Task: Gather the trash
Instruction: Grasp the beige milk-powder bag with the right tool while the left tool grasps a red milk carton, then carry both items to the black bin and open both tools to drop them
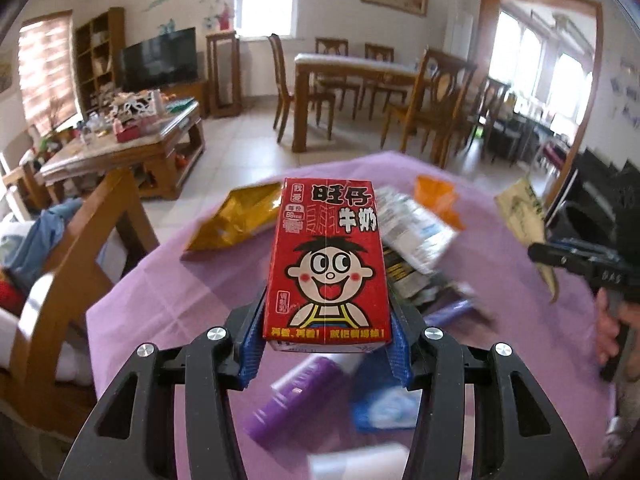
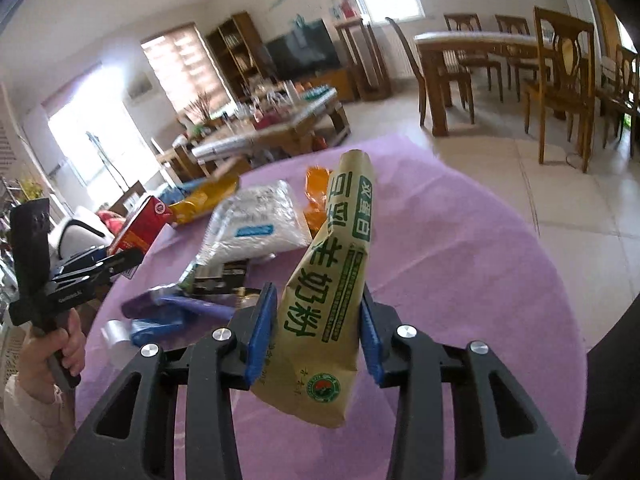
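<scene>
My left gripper (image 1: pixel 326 332) is shut on a red milk carton (image 1: pixel 328 264) with a cartoon face, held above the purple-clothed table (image 1: pixel 168 280). The carton also shows at the left of the right wrist view (image 2: pixel 138 226). My right gripper (image 2: pixel 320 332) is shut on a tan powder packet (image 2: pixel 332 280) with green print, lifted over the table; the packet also shows at the right of the left wrist view (image 1: pixel 524 216). On the cloth lie a yellow snack bag (image 1: pixel 236 216), an orange wrapper (image 1: pixel 436 196), a clear white plastic bag (image 2: pixel 256 224), and purple (image 1: pixel 296 396) and blue (image 1: pixel 384 404) wrappers.
A wooden chair (image 1: pixel 76 264) stands at the table's left. Beyond are a cluttered coffee table (image 1: pixel 120 140), a dining table (image 1: pixel 352 76) with chairs, and a TV (image 1: pixel 160 56). A black bin-like shape (image 1: pixel 592 208) sits at the far right.
</scene>
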### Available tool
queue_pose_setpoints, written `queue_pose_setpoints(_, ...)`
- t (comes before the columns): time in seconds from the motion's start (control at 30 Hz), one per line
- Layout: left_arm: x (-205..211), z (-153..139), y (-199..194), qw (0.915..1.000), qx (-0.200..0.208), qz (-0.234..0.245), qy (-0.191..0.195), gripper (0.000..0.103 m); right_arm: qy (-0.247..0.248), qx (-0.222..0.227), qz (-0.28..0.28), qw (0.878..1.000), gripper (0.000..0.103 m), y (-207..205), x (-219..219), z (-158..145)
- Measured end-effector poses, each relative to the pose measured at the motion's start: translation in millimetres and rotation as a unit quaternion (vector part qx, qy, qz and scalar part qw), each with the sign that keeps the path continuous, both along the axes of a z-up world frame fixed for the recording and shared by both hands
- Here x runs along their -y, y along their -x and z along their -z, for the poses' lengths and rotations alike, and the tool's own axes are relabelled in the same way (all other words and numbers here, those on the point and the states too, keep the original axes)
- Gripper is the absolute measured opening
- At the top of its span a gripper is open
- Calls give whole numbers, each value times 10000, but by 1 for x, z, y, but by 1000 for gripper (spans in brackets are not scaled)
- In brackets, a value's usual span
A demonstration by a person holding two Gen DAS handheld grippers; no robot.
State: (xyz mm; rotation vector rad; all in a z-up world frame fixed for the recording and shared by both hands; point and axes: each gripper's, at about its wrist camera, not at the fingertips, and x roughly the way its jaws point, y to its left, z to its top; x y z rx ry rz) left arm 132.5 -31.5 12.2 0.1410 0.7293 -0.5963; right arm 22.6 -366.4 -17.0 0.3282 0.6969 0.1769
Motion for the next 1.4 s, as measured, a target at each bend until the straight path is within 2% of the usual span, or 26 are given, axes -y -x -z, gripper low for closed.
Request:
queue_pose_setpoints(0.1, 6, -11, 18, 9998, 69, 65, 168, 50, -98, 286, 113, 9995, 38, 14, 10, -11)
queue_pose_setpoints(0.27, 42, -28, 48, 9984, 167, 370, 384, 50, -182, 761, 387, 9962, 38, 38, 35, -32)
queue_pose_setpoints(0.5, 123, -37, 76, 9935, 105, 984, 564, 50, -286, 1079, 793, 9906, 38, 71, 84, -44)
queue_pose_setpoints(0.67, 197, -36, 101, 9865, -44, 1459, 743, 50, -300, 1214, 1155, 9854, 39, 91, 123, -48)
queue_pose_setpoints(0.9, 299, -20, 136, 9736, -307, 2097, 853, 50, -307, 1442, 1898, 9707, 39, 131, 178, -46)
queue_pose_setpoints(1.13, 398, 13, 169, 9587, -680, 2645, 798, 51, -408, 1531, 2708, 9495, 39, 172, 239, -32)
queue_pose_setpoints(1.4, 474, 49, 189, 9495, -904, 2954, 556, 51, -548, 1466, 3064, 9389, 39, 193, 270, -10)
